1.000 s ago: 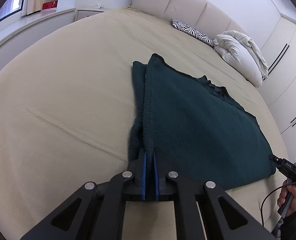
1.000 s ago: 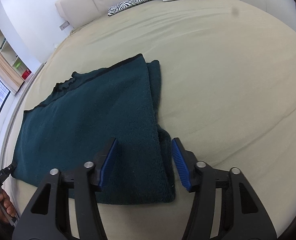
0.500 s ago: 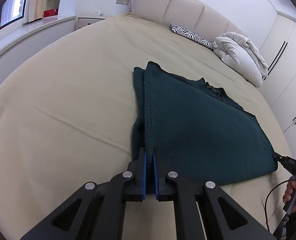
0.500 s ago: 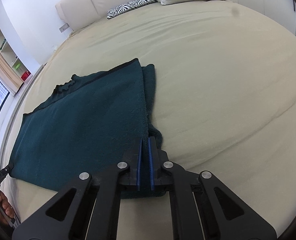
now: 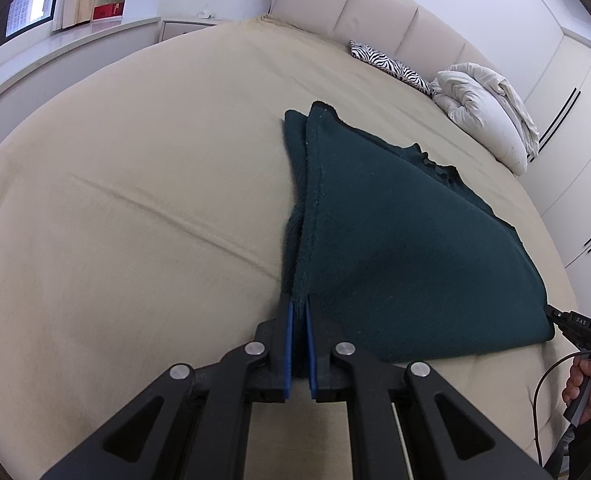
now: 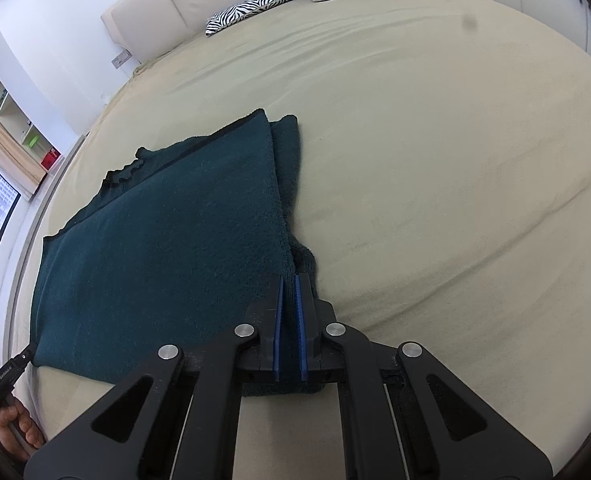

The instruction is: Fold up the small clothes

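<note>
With both near corners of the teal garment (image 5: 407, 240) now pinched, the step in hand looks like the grab before a fold, w/ the lift-and-carry not yet begun. Nearest the left wrist cam, the left gripper (image 5: 298, 316) has its blue pads clamped on the garment's near left corner, cloth bunched up between them; nearest the right wrist cam, the right gripper (image 6: 290, 300) is clamped on the near right corner, fabric pressed between its pads too. Garment lies mostly flat on the bed (image 5: 135, 200), toward the near edge, running away toward the headboard end, w/ a narrow side strip already doubled along each long edge. Next move prob. calls for raising both corners together, evenly, and carrying them toward the far hem so the halves line up; uneven pull could skew the thick pile. Vs a second ago: right gripper's jaws stood wide, straddling the corner, and have since come together on it; left one was already clamped, same corner. Farther off, a zebra-print pillow (image 5: 391, 66) and a rumpled white duvet (image 5: 487, 116) sit at the head of the bed, well apart from the garment.
</note>
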Motion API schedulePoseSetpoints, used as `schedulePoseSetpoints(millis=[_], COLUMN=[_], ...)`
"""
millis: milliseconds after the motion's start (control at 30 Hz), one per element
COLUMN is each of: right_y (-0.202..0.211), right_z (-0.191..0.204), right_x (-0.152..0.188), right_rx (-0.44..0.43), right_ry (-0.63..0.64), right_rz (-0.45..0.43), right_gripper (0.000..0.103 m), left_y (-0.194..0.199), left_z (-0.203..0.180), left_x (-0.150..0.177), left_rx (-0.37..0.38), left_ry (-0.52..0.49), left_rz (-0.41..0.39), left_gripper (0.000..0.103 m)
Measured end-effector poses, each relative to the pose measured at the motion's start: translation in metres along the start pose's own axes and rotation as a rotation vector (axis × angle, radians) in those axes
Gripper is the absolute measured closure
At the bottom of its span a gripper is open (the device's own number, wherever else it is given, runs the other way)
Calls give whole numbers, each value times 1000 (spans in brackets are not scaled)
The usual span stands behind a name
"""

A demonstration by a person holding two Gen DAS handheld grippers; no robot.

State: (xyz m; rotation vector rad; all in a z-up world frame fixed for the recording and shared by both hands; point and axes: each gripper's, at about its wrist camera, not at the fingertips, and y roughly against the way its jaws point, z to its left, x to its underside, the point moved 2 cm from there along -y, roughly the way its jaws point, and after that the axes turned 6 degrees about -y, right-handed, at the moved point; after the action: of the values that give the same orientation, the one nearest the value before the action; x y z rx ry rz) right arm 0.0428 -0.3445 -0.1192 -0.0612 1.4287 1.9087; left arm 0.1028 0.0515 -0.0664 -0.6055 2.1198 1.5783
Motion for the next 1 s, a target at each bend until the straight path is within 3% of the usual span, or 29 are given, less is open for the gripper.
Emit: schedulePoseSetpoints(millis=[533,633,767,833,933,967,1000], right_y=[0,-7,-12,-8,10,17,25], right_z=[-2,-5,-10,-11,-8,-5,3], right_x=[7,6,3,2,-2,-4,-9], right_rx=[29,25,-30,-40,1,1,-8], right_ry=[-16,-25,-66,-72,-71,-72,-68], right_rz=[5,17,56,73,21,-9,-46], right_gripper=[98,98,97,94,67,52,48], left_y=[-6,-4,9,23,37,39,39], left_z=[1,1,5,5,-4,-10,-15], left_x=[0,-1,-4,-10,-27,-37,-43], left_rx=[-3,-4,-17,-40,-70,-76,-74], left_ry=[0,-3,35,48,17,-6,-21], left_rz=[17,17,0,-32,-86,-103,-113], left_gripper=[95,90,71,70,69,68,67])
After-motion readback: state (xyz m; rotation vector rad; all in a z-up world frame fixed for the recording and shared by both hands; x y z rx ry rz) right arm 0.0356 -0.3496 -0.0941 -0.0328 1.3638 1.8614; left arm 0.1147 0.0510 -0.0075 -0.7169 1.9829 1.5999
